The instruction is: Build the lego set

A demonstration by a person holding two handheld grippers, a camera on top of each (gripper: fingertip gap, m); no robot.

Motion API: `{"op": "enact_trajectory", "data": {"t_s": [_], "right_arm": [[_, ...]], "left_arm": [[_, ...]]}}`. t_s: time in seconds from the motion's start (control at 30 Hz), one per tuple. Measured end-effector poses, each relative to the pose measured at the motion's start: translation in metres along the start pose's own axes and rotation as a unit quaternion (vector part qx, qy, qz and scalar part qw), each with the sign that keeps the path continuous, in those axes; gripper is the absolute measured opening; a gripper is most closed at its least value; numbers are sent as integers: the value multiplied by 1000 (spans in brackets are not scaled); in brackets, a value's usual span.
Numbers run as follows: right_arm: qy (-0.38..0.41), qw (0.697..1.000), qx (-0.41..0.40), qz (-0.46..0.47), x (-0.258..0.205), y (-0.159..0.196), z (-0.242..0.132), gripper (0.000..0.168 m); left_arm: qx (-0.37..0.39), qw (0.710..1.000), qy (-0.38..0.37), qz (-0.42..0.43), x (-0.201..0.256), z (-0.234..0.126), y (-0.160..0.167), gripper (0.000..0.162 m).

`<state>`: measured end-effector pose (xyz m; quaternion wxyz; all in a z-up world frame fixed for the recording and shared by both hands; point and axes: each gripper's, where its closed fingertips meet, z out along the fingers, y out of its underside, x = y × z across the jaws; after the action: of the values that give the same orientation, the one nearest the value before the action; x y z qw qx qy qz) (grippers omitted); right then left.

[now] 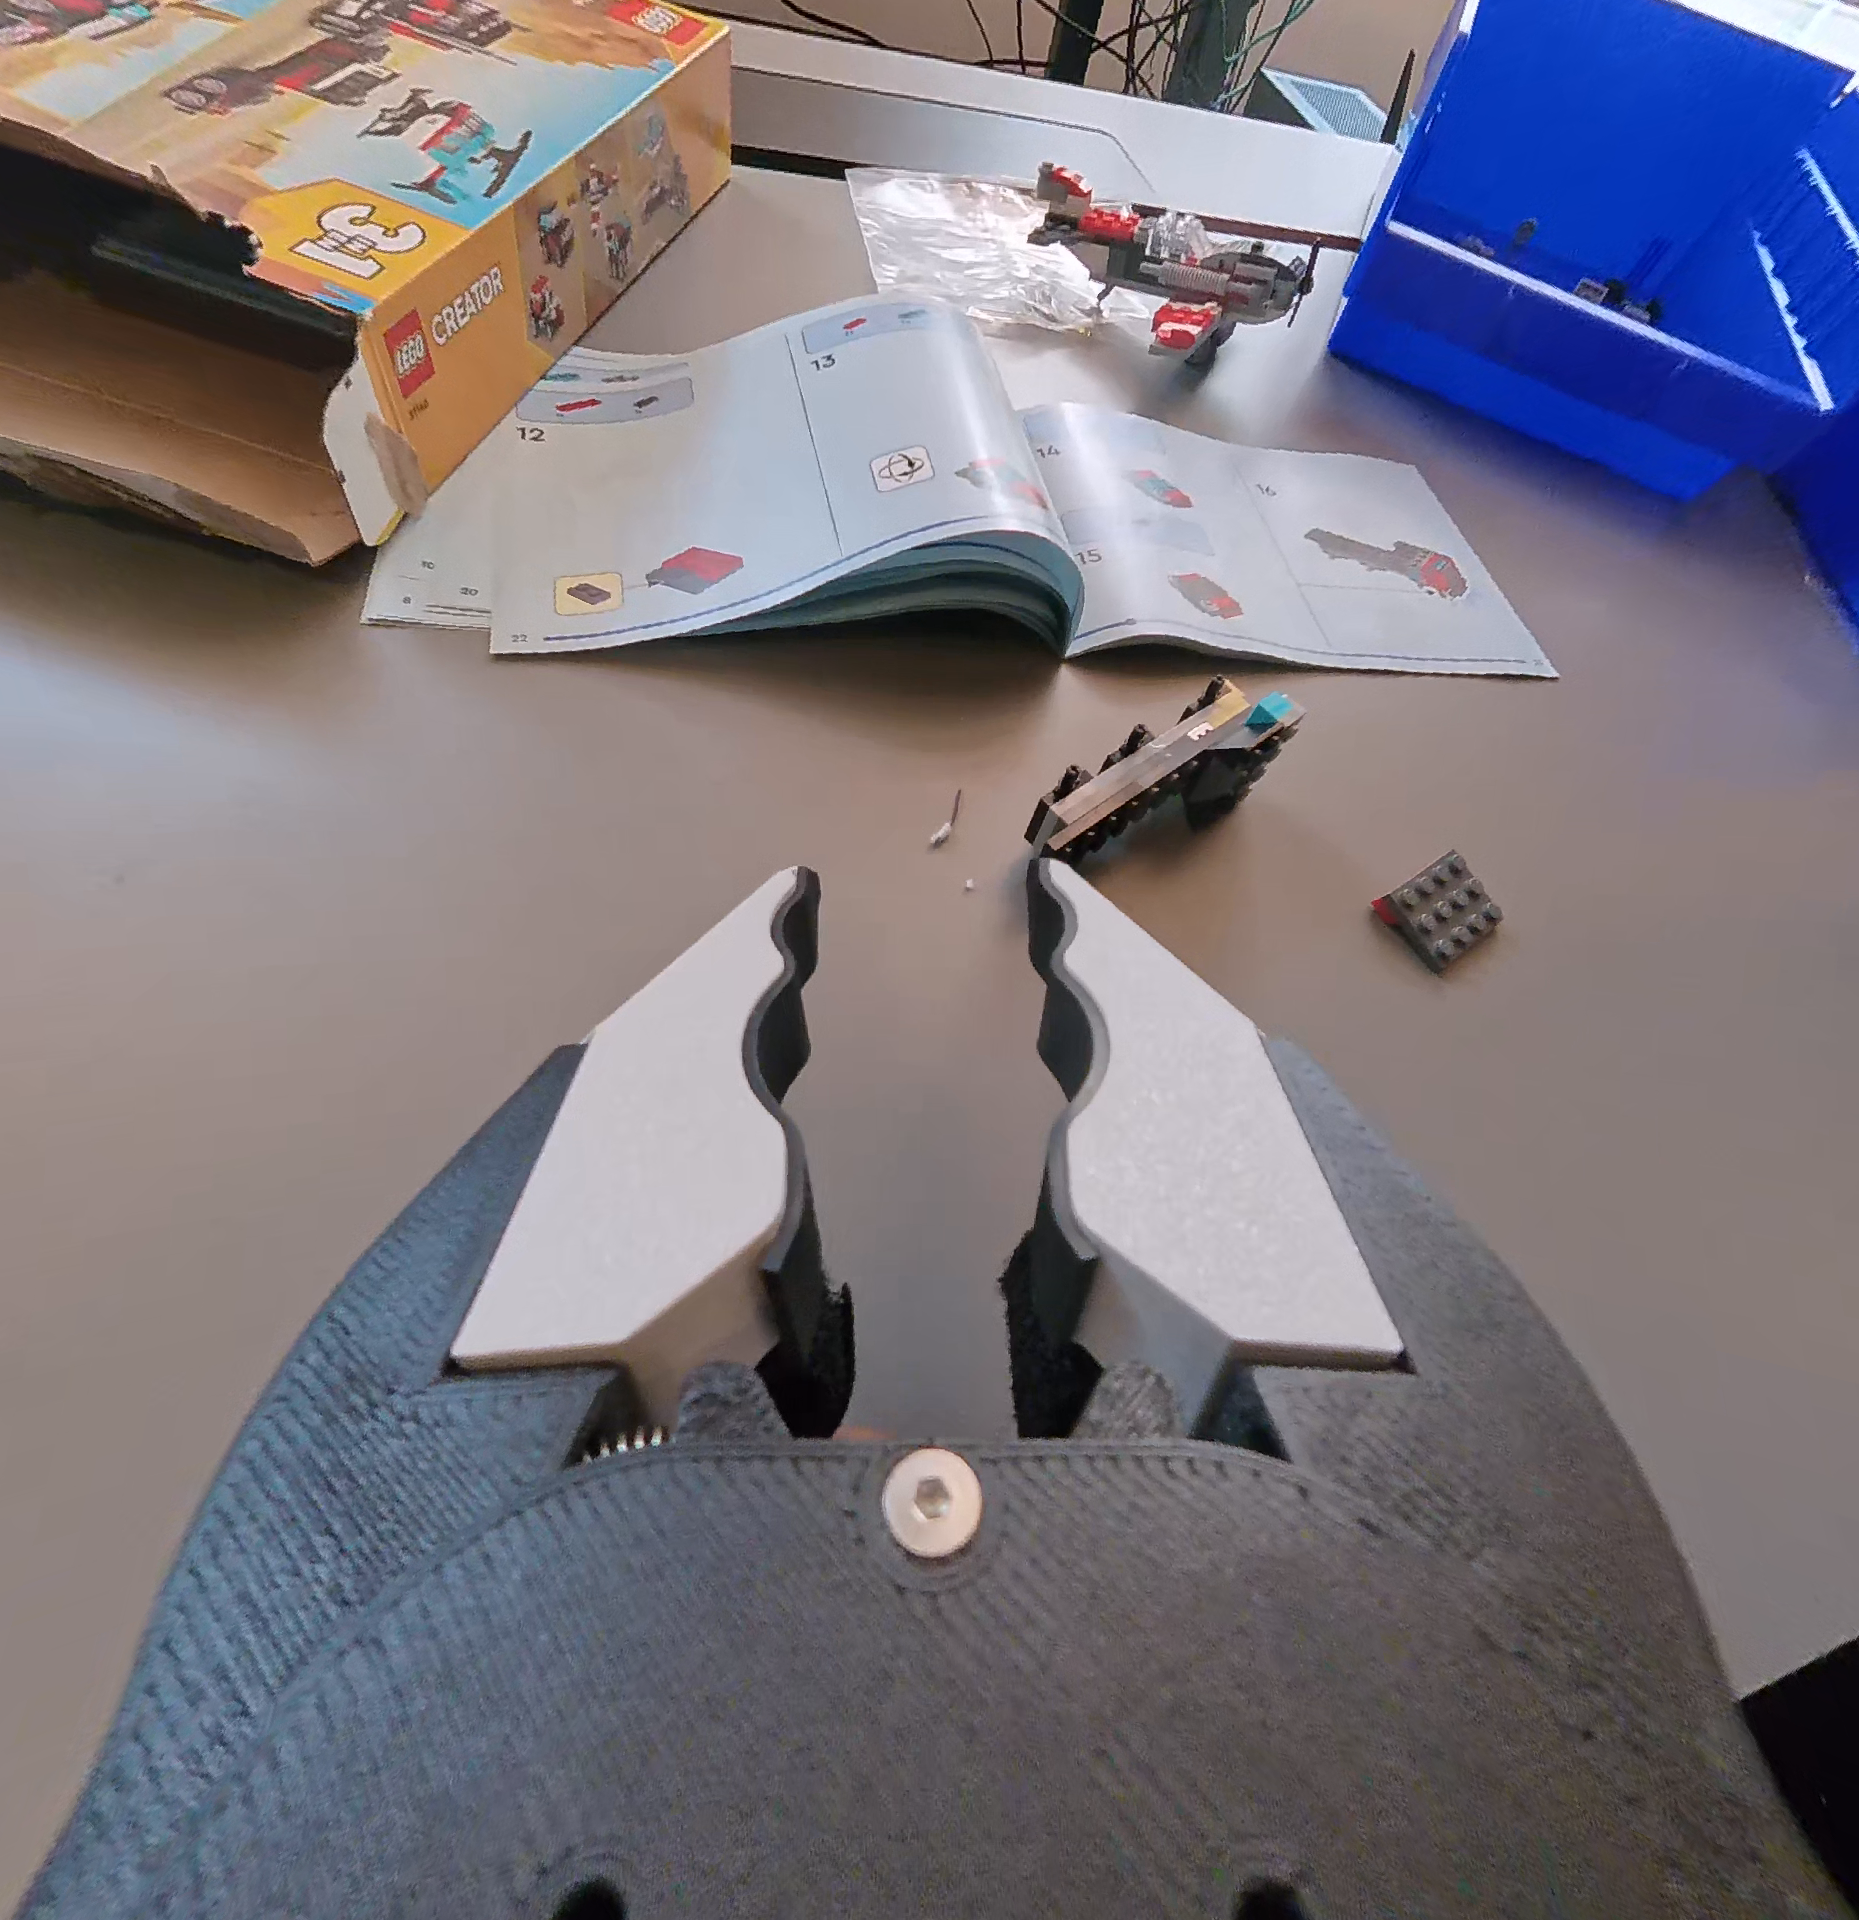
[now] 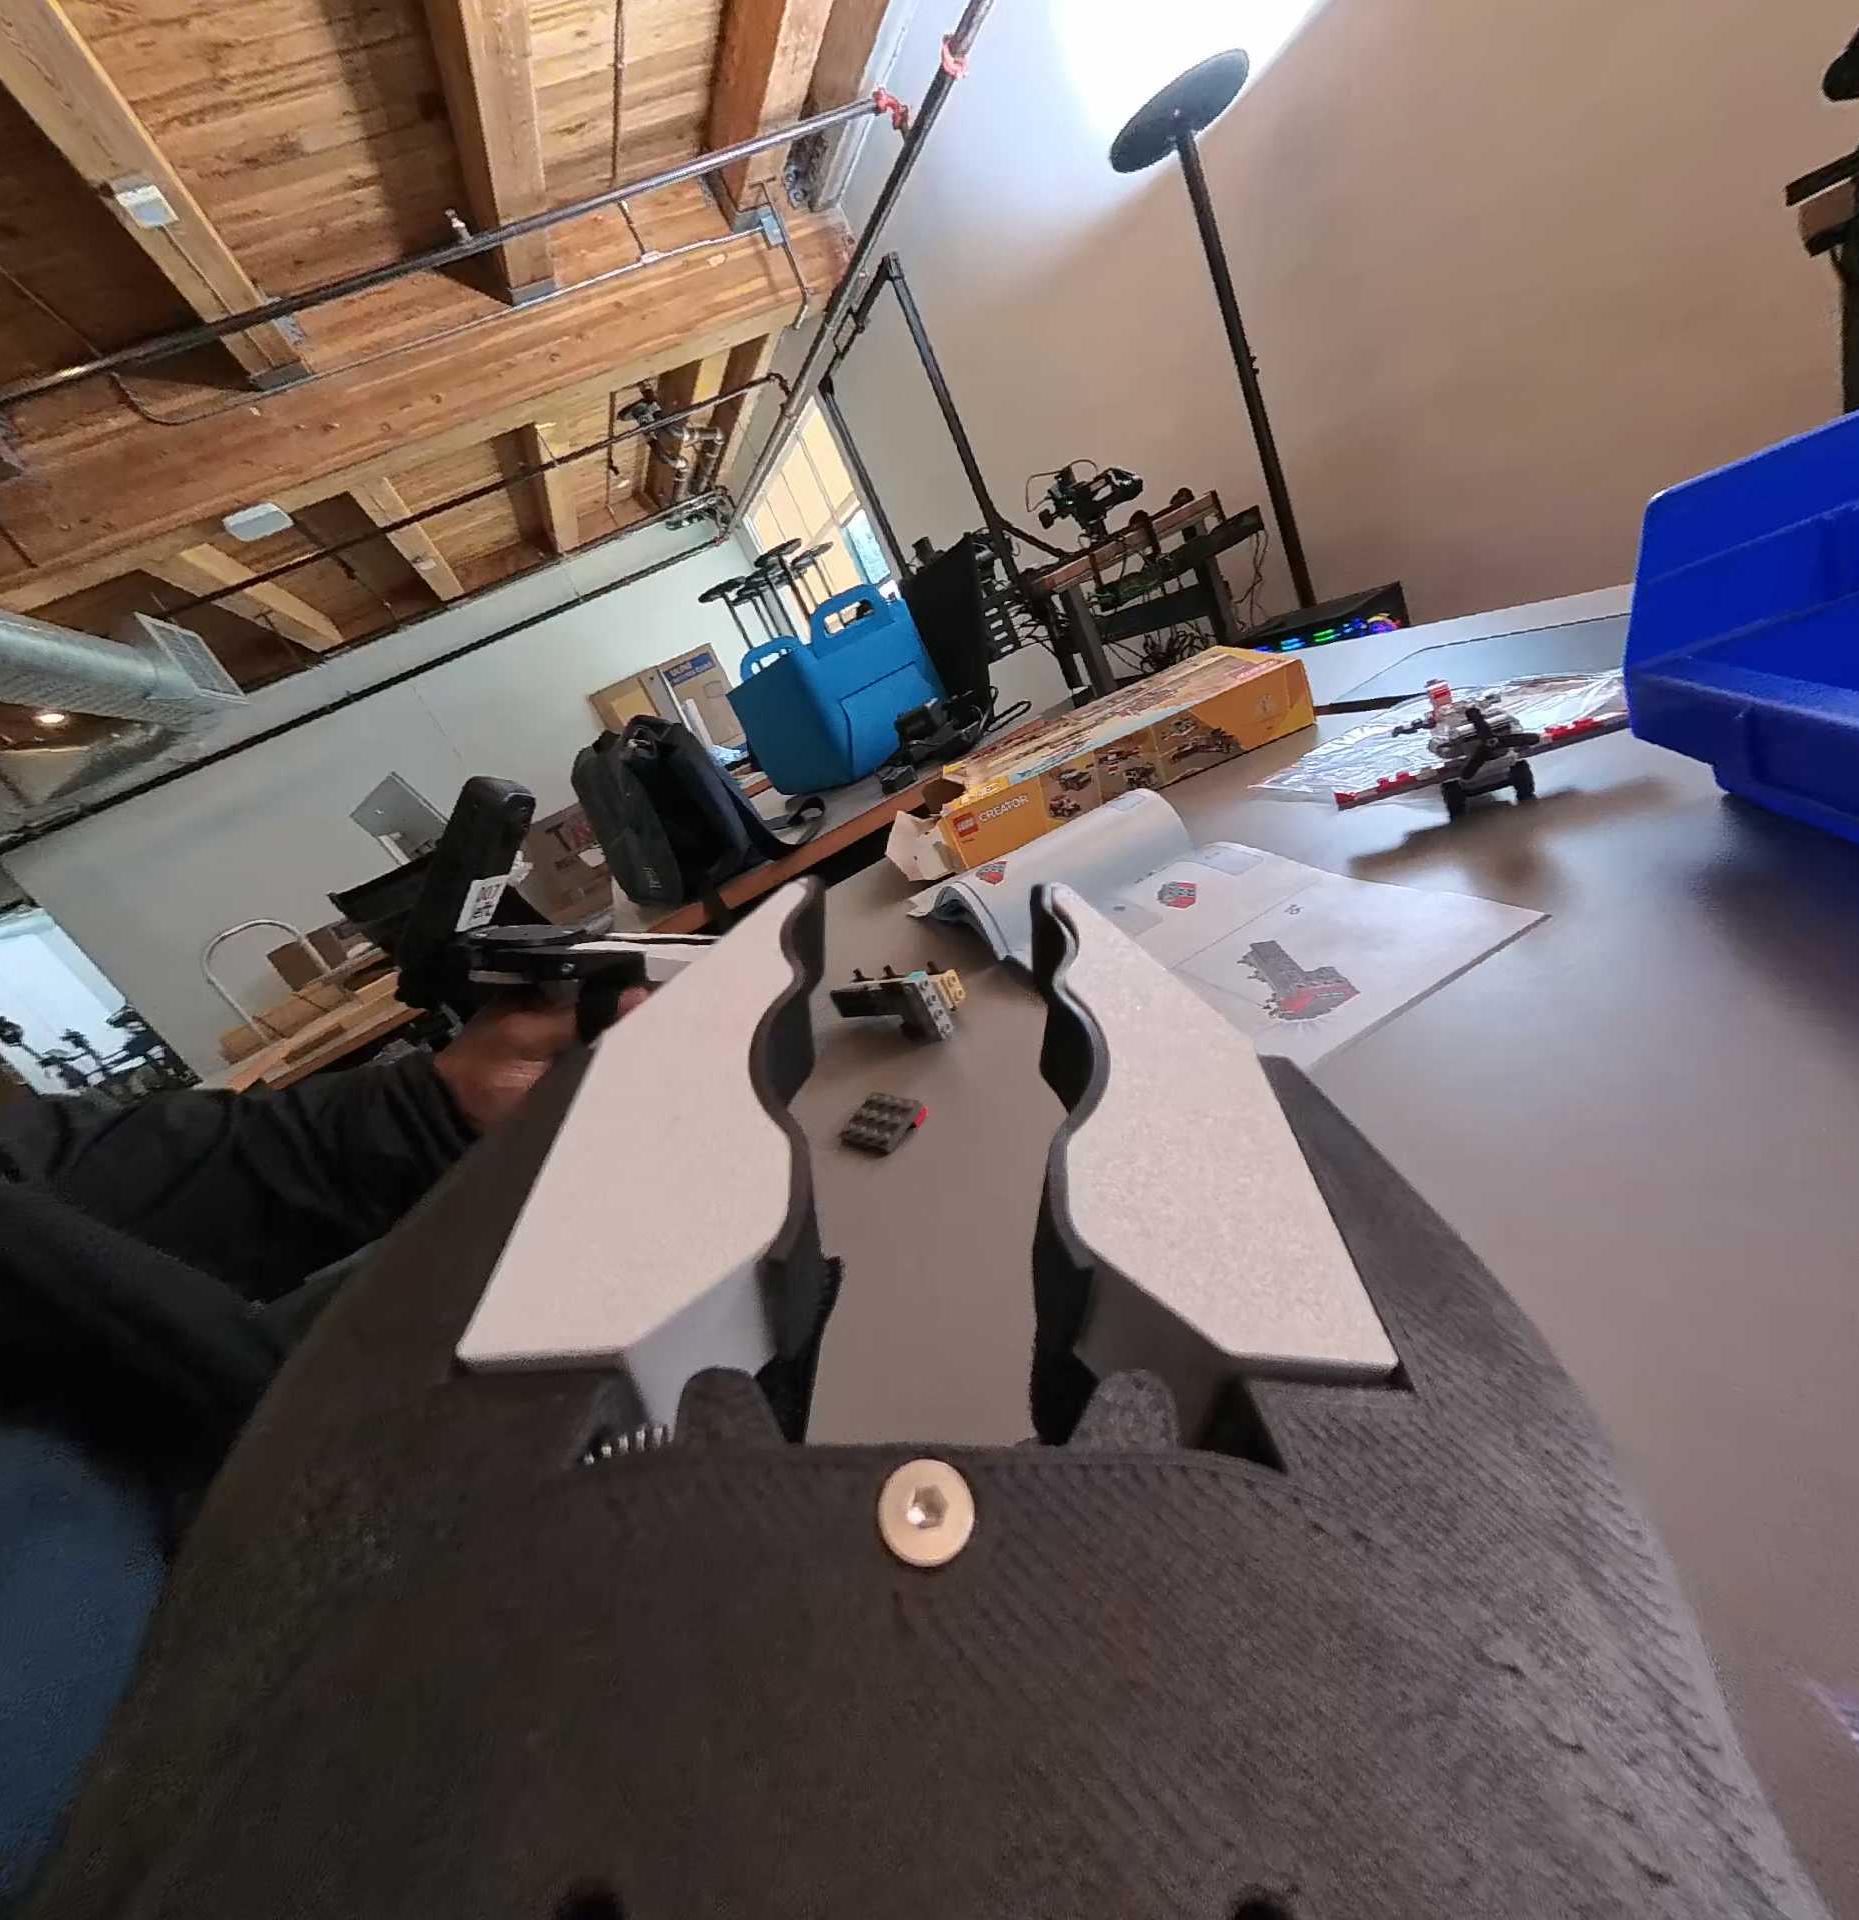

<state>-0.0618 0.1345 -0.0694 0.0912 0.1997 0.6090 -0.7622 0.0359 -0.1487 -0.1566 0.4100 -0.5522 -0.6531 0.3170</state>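
Left gripper (image 1: pixel 923 883): fingers spread, nothing between them, held low over the grey bench (image 1: pixel 281 831). The tip of its right finger lies just beside the near end of a partly built black-and-grey brick assembly (image 1: pixel 1164 774), which has a small teal piece at its far end; contact cannot be confirmed. Two tiny loose bits (image 1: pixel 948 821) lie ahead of the fingers.

Right gripper (image 2: pixel 927 899): fingers likewise spread and empty, tilted so that the bench appears slanted. Seen between its fingers are the same brick assembly (image 2: pixel 899 997) and, nearer, a small dark grey studded plate (image 2: pixel 881 1122) with a red edge. In the left wrist view this plate (image 1: pixel 1439 909) sits apart, to the right of the assembly.

Beyond the parts, an open instruction booklet (image 1: pixel 904 488) lies flat, with a second booklet partly under its left side. The torn yellow set box (image 1: pixel 385 208) lies behind it to the left. A finished red, grey and black aeroplane model (image 1: pixel 1185 270) stands on a clear plastic bag (image 1: pixel 956 249), beside a blue storage bin (image 1: pixel 1631 312).

In the right wrist view, a hand in a dark sleeve (image 2: pixel 509 1049) holds the left gripper's handle at the left.
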Motion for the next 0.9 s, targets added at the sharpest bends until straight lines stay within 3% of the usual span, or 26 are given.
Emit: {"op": "enact_trajectory", "data": {"t_s": [0.43,0.9], "right_arm": [[-96,993,-32,57,-24,6,-16,39],[-139,985,-35,99,-26,4,-19,39]], "left_arm": [[-33,993,-52,98,7,7,9,45],[-41,996,-46,57,0,8,10,46]]}}
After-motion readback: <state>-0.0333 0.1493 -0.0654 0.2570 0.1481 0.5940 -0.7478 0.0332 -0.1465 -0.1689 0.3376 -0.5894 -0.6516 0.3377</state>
